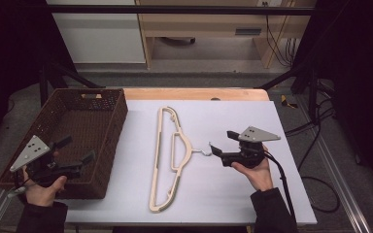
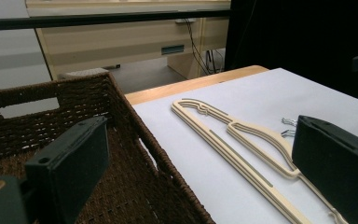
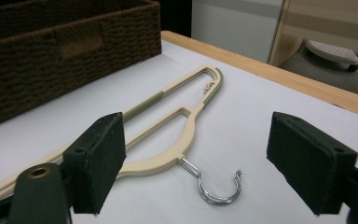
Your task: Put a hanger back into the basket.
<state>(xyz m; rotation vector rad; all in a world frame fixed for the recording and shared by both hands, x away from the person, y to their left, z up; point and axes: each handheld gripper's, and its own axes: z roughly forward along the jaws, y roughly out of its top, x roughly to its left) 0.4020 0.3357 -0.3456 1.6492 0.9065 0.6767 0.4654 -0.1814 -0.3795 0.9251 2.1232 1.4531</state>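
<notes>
A cream plastic hanger (image 1: 156, 155) with a metal hook (image 1: 205, 151) lies flat on the white table top, its hook pointing right. My right gripper (image 1: 223, 142) hovers just right of the hook, its jaws open and nothing between them. In the right gripper view the hook (image 3: 219, 189) lies on the table ahead, between the open jaws, with the hanger (image 3: 161, 163) running off to the left. My left gripper (image 1: 77, 149) is open over the near part of a brown wicker basket (image 1: 122, 116). The left gripper view has the basket's wall (image 2: 135, 126) and the hanger (image 2: 242, 164) between its jaws.
The white sheet (image 1: 243, 116) covers a wooden table whose far edge (image 1: 194, 93) shows. The basket (image 3: 74, 51) stands along the left side. Pale wooden furniture (image 1: 199, 24) and cables stand on the floor beyond the table.
</notes>
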